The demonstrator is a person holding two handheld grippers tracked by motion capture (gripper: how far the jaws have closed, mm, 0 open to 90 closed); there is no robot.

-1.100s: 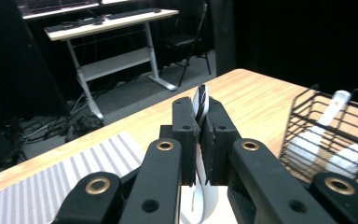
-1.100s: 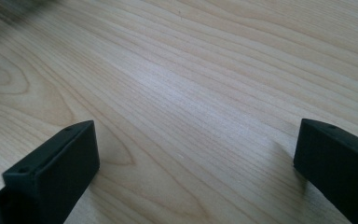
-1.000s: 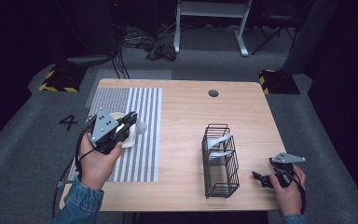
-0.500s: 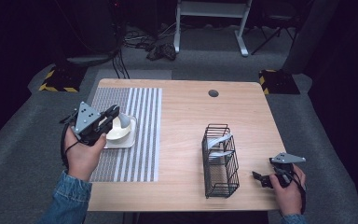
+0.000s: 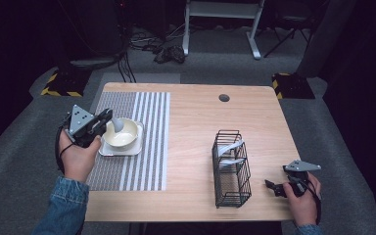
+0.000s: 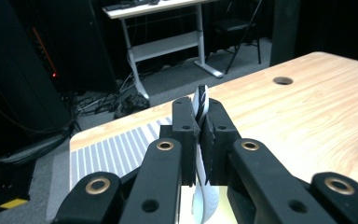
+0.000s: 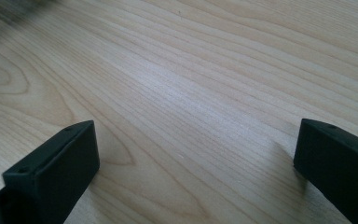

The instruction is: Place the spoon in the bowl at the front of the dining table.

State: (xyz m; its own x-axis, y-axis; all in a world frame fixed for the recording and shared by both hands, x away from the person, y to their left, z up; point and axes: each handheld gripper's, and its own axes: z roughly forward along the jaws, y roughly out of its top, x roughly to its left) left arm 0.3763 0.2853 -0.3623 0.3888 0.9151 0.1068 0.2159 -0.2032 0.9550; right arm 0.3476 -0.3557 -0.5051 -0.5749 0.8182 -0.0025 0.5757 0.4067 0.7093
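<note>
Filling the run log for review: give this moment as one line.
left gripper: shut on spoon, over bowl | right gripper: open, on table | rack: untouched

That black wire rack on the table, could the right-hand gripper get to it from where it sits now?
Probably yes. The right gripper rests on the table beside the wire rack, jaws open and empty, with bare wood between them and nothing in the way.

The room is dark. A wooden table [image 5: 254, 122] stands on grey carpet [image 5: 323, 117]. Behind it is a white desk frame [image 5: 223, 24] (with tangled cables [image 5: 169, 51] on the floor) and yellow-black striped blocks [image 5: 58, 83].
</note>
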